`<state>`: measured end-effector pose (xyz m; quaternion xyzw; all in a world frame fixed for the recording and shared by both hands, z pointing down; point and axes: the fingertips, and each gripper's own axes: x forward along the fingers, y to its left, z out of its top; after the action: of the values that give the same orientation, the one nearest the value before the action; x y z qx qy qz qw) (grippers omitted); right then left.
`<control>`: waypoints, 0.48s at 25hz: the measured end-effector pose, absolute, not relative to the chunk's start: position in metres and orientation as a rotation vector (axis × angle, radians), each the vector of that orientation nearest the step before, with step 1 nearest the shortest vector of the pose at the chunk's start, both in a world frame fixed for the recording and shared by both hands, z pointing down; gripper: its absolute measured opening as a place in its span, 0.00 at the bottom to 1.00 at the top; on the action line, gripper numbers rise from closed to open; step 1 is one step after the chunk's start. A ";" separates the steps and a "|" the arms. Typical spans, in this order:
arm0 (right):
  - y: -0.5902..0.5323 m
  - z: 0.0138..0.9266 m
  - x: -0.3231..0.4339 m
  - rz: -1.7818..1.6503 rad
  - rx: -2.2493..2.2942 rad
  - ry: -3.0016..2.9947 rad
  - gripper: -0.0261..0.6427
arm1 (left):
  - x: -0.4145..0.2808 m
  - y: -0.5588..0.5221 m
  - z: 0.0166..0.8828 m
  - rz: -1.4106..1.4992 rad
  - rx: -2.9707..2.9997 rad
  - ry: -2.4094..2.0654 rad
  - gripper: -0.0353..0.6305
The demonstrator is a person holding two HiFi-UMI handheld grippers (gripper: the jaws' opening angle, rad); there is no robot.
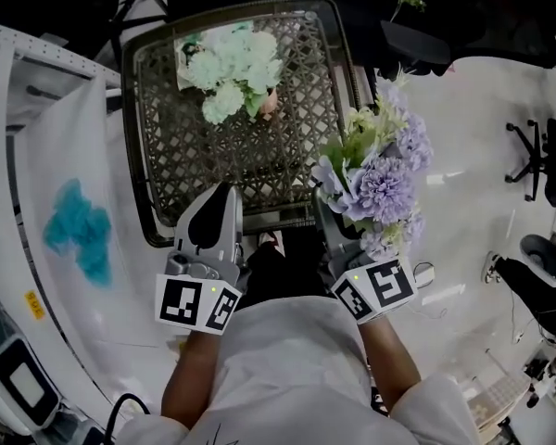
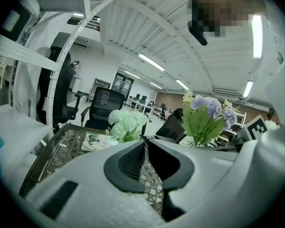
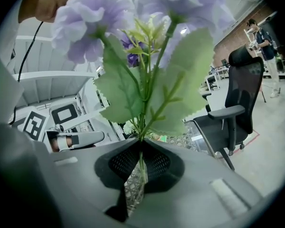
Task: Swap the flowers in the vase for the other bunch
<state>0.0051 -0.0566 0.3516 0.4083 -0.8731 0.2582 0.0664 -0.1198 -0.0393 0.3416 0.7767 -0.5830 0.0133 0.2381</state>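
Observation:
A bunch of pale green-white flowers stands at the far side of the wicker-topped table; its vase is mostly hidden under the blooms. The same bunch shows ahead in the left gripper view. My right gripper is shut on the thin stems of a purple bunch, held upright off the table's near right corner. The purple flowers rise straight out of the jaws of the right gripper. My left gripper hovers over the near table edge, its jaws all but together with nothing between them.
A magazine lies on the table beside the green-white bunch. A white draped surface with a blue stain runs along the left. Black office chairs stand beyond the table and at the right. White racking rises at the left.

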 end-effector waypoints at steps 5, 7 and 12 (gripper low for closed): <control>-0.074 0.364 0.006 0.785 1.237 -2.630 0.08 | -0.118 -0.055 0.358 0.062 2.127 -1.601 0.10; -0.083 0.370 0.004 0.787 1.236 -2.630 0.08 | -0.121 -0.064 0.366 0.067 2.119 -1.609 0.11; -0.102 0.378 0.002 0.788 1.241 -2.635 0.08 | -0.123 -0.082 0.379 0.079 2.111 -1.621 0.12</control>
<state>0.0025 -0.1019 0.3784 0.4106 -0.8715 0.2607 0.0621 -0.1234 -0.0821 0.3793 0.7701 -0.5915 0.0288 0.2370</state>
